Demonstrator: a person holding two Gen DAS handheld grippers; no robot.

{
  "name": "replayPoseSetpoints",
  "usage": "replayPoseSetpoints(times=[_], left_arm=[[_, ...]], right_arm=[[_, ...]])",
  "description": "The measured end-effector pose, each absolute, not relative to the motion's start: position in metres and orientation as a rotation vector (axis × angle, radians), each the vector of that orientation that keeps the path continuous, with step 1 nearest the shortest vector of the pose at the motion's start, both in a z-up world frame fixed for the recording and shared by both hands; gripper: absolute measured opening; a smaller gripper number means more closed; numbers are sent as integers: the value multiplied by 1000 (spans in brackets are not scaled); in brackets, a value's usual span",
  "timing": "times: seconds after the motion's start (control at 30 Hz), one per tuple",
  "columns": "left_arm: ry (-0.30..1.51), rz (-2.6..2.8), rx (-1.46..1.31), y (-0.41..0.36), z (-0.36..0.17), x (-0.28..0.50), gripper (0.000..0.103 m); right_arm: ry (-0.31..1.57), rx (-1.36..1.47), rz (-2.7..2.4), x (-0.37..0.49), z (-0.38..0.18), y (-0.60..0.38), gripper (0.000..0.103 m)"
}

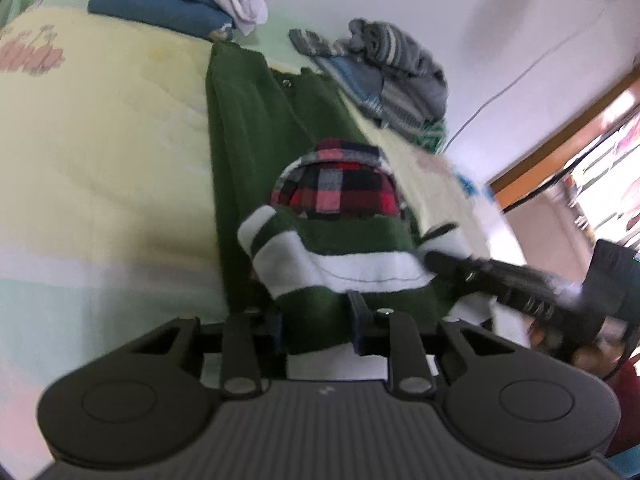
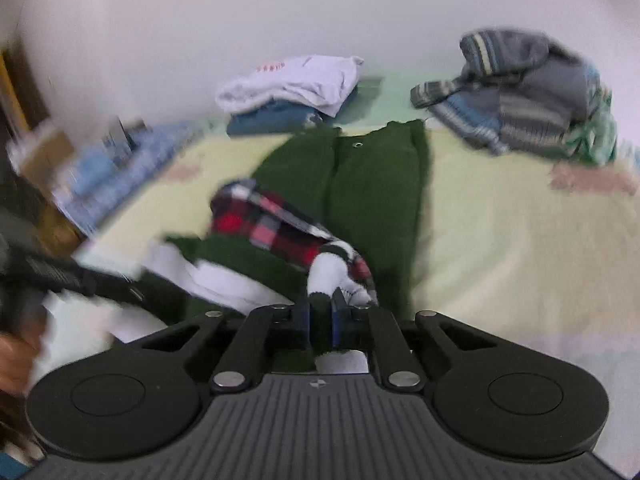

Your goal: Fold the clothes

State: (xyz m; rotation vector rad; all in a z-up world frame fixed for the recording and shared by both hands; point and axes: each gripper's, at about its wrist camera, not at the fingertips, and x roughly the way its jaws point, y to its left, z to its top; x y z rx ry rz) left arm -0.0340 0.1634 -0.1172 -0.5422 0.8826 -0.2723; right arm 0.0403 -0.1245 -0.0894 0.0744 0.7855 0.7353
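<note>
A bed point(image 2: 520, 240) with a pale yellow and mint cover fills both views, set against a plain white wall; a wood-framed opening shows at 3 o'clock in the left wrist view.

The green garment point(image 2: 376, 192), a jacket with white bands and a red plaid lining point(image 2: 280, 228), lies lengthwise down the middle of the bed, its far hem toward 12 o'clock and its near end lifted off the cover.

Left gripper point(image 1: 318, 322): jaws part-closed with green cloth between them. Motion blur prevents confirming that the pads press on it; grip cannot be told.

Right gripper point(image 2: 320, 320): jaws closed tight on a green and white edge of the garment. In the left wrist view it enters from 3 o'clock, reaching into the white band.

Assessment: the step in hand appears to be carrying the near end over toward 12 o'clock to halve the garment. To do it well, both held points should travel level and together, the edge kept taut between them, and be laid square on the far hem before release. Uneven lift would likely skew the fold or spill the lining.

Count:
- 1 green garment in work.
- 2 grippers.
- 2 piles at the far edge: a folded stack point(image 2: 288, 92) at 11 o'clock, white over blue, and a loose grey striped heap point(image 2: 520, 88) at 1 o'clock.
</note>
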Motion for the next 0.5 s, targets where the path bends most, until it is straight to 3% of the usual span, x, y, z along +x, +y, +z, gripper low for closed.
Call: replayPoseSetpoints(times=[0.13,0.2,0.23,0.33,0.5], left_arm=[[881,-272,-531,163,-114,-29,25],[875,-266,-501,161,-110,-30,25],[873,-263,-482,160,-107,-32,27],[863,-228,-422,161,-100,-40,38],[800,-125,-366,173,-80,-58,35]], right_arm=[[836,109,658,55,-99,-139,18],[816,93,640,51,-88,-142,37],[785,81,629,48,-82,-145,39],[692,39,649,35,-67,-147,39],[605,-59,785,16,-59,-135,32]])
